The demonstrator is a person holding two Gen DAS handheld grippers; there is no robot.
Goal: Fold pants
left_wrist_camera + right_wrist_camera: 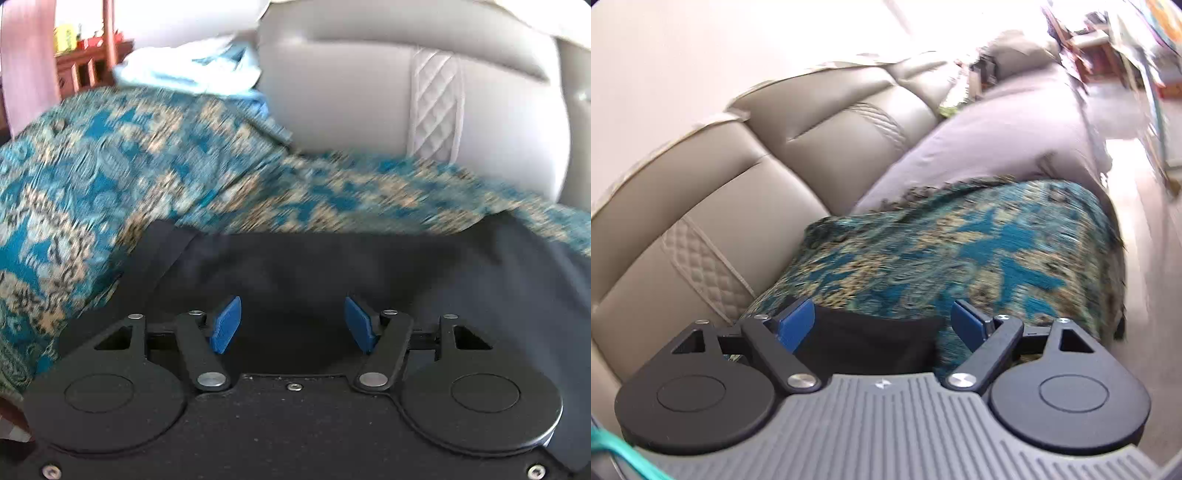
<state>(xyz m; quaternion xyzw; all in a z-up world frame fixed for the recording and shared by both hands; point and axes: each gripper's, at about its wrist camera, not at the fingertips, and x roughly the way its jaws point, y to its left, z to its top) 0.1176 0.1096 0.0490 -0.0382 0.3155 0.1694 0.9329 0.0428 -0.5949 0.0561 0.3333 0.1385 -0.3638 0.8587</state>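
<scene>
Dark navy pants (369,266) lie flat on a teal and beige patterned throw (110,177) that covers the sofa seat. In the left wrist view my left gripper (291,321) is open, its blue pads (226,325) spread just above the pants' cloth, near a folded edge at the left. In the right wrist view my right gripper (884,325) is open, and a corner of the dark pants (871,343) lies between its blue pads (796,323) on the throw (960,251). Neither gripper holds the cloth.
The grey leather sofa back (369,81) with quilted strips rises right behind the pants. Pale blue cloth (192,70) lies at the far left of the seat. A grey cushion or blanket (997,140) lies beyond the throw. Wooden furniture (85,62) stands past the sofa.
</scene>
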